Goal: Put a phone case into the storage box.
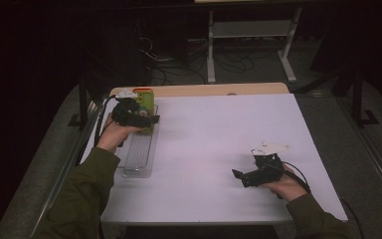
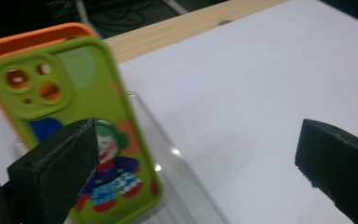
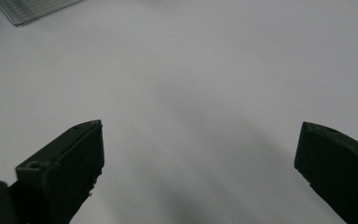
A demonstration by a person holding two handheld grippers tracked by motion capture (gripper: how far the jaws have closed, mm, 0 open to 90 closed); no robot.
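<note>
Hovering our left tongs point(image 2: 198, 172), jaws wide apart & empty, we see the green phone case point(image 2: 81, 126) standing upright in the clear tray point(image 1: 140, 149) w/ an orange case point(image 2: 28, 39) behind, just left of the gap, while right tongs point(image 1: 243, 178), also open, sit well apart on the tabletop point(image 1: 209, 134).

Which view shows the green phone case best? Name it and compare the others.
The left gripper view: the green phone case stands close up, with its camera cutouts and cartoon clown print plain. The high view shows it small and far off, partly behind the left gripper. The right gripper view faces the white table.
</note>
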